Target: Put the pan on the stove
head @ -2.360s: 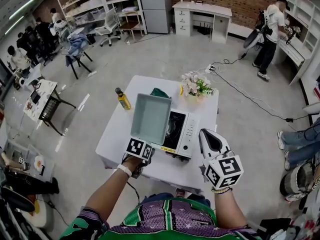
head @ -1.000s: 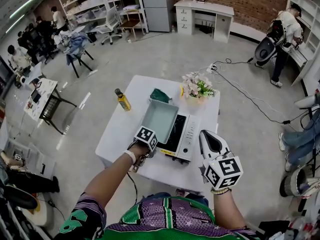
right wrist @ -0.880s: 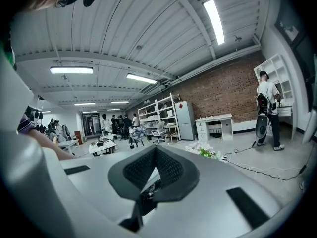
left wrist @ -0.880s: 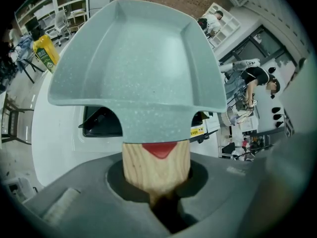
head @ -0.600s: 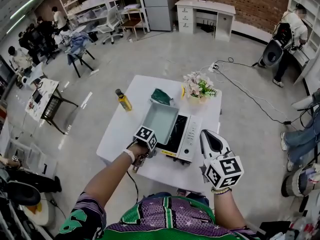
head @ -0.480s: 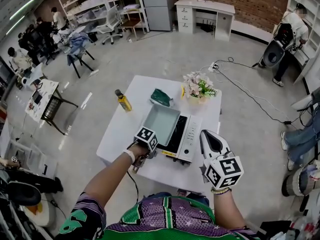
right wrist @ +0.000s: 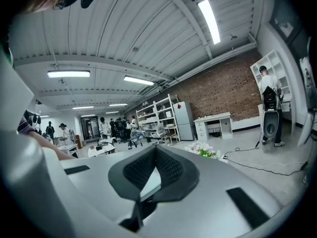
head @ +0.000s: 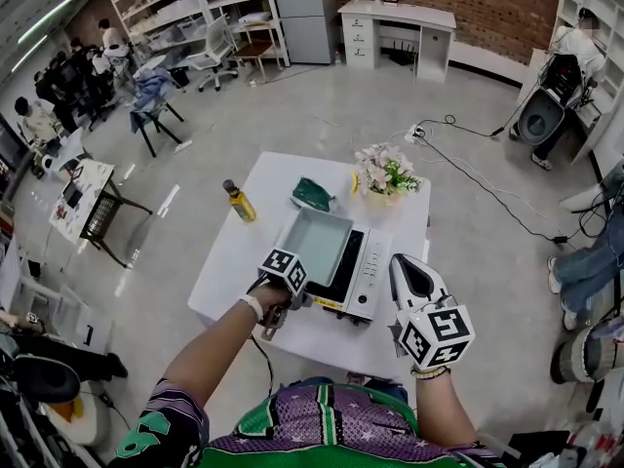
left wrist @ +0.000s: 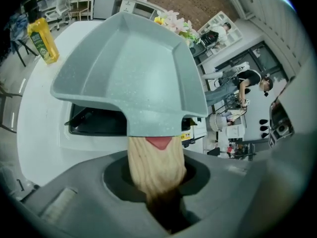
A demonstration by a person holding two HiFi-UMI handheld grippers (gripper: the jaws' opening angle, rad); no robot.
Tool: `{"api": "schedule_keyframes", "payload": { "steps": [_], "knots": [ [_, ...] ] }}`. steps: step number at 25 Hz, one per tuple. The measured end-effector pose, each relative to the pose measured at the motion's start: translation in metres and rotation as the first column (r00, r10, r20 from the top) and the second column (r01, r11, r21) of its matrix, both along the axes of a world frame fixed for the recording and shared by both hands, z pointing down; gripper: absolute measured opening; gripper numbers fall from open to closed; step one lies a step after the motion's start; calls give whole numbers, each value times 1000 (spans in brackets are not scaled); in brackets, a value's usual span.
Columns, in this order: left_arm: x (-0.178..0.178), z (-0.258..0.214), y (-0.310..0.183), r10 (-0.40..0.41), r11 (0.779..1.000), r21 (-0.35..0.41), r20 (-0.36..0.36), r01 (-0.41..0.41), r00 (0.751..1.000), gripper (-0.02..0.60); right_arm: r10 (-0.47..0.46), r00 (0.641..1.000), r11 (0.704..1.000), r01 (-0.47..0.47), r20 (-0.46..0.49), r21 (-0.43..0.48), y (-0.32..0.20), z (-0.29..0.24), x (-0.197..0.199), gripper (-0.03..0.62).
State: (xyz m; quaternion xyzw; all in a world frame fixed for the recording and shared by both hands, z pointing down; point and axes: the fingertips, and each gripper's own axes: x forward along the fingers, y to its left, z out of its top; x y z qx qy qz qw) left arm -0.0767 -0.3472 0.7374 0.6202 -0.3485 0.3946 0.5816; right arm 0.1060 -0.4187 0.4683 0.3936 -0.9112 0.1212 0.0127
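A grey-green square pan [head: 314,245] lies flat on the black top of the white stove [head: 363,266], which stands on the white table. Its wooden handle [left wrist: 156,165] points toward me and runs between the jaws of my left gripper [head: 291,292]. Those jaws have just been opening, and dark gaps show on both sides of the handle. In the left gripper view the pan [left wrist: 129,68] fills the middle above the stove [left wrist: 94,120]. My right gripper [head: 402,261] hovers at the table's near right edge. It points out level, shut with nothing in it [right wrist: 151,180].
On the white table [head: 234,261] a yellow bottle [head: 237,201] stands at the left. A green cloth [head: 312,193] and a bunch of flowers [head: 385,172] lie behind the stove. A cable runs over the floor at right. People, chairs and shelves stand farther off.
The pan stood steeply tilted above the stove. It has come down step by step and now lies flat on it. My right gripper has kept still.
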Motion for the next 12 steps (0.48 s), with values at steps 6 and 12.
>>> {"api": "schedule_keyframes", "payload": {
  "steps": [6, 12],
  "knots": [
    [14, -2, 3, -49, 998, 26, -84, 52, 995, 125, 1, 1000, 1000, -1, -3, 2, 2, -1, 2, 2],
    [20, -3, 1, -70, 996, 46, -165, 79, 984, 148, 4, 1000, 1000, -4, -10, 5, 2, 1, -1, 2]
  ]
}}
